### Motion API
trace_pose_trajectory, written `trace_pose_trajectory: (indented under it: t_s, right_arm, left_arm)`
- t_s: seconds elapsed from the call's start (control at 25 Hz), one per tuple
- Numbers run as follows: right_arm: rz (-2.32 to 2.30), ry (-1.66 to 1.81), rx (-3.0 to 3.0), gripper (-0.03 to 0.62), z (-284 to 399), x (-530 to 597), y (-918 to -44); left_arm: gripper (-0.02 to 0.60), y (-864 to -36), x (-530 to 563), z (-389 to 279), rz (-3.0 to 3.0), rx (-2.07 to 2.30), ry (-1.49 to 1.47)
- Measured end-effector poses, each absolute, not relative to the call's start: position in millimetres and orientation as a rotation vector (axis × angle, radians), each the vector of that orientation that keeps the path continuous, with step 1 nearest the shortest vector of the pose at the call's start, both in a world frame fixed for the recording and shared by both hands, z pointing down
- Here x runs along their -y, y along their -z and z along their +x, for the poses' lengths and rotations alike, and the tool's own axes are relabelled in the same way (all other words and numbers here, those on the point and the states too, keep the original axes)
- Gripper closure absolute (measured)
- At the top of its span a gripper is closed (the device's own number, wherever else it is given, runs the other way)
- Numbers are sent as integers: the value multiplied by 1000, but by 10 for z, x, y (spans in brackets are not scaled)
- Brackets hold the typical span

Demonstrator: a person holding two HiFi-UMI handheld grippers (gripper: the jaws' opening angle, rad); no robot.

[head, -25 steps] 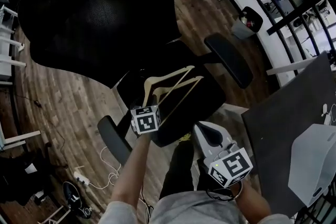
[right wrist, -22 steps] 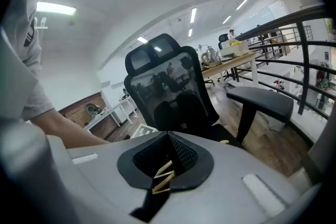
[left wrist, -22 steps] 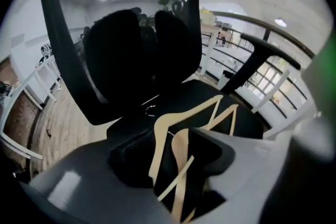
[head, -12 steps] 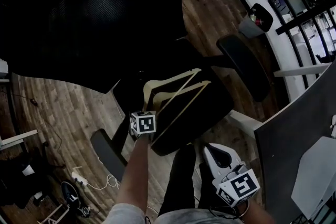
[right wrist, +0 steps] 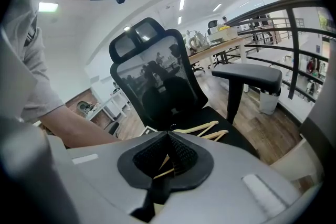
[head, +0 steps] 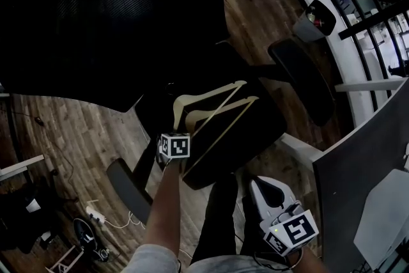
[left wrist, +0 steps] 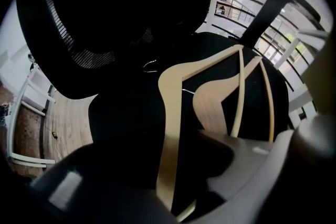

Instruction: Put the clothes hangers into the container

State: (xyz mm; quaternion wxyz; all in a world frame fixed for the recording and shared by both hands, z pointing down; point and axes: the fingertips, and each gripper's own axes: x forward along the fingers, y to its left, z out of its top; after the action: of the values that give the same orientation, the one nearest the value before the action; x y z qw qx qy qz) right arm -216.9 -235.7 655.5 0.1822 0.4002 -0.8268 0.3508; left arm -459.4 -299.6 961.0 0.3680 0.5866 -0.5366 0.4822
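Hangers (head: 211, 91) lie on black chair seat (head: 259, 137); wood floor (head: 70, 131), railing (head: 370, 19) beyond. Left gripper (left wrist: 173, 176), lower than before, straddles one, jaws just narrowing, unclamped. Right gripper (right wrist: 167, 136) closed, empty.

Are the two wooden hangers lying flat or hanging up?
Lying flat: both pale wooden clothes hangers rest side by side on the black office chair seat; nothing holds them up.

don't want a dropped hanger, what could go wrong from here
The jaws of the left gripper have just been closing round an arm of the near hanger but don't pinch it, so it could slip. The second hanger lies beside it on the chair seat; lifting one may drag the other off.
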Motion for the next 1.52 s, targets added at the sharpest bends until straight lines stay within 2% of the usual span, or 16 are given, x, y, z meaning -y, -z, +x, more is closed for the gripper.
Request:
trace_pose_trajectory:
  t_s: [0.2,0.28,0.32,1.52]
  right_arm:
    - [1139,-988,2320,594,-2106,2334,-6587]
    - [1147,-994,2317,594,-2092,2329,-6584]
    - [1152,-994,2317,595,-2083,2329,-6570]
    - [1337,-897,2432,594,-1568,2192,-5719]
  left_arm:
    - [407,-9636,3004,-4557,1492,1373,-1251]
    - [482,-9618,2998,-4567,1489,1349,-1271]
    - [486,-9602,2995,-4568,1489,1342,-1280]
    - [492,-7807,3180,-4188,1815,1630,-1124]
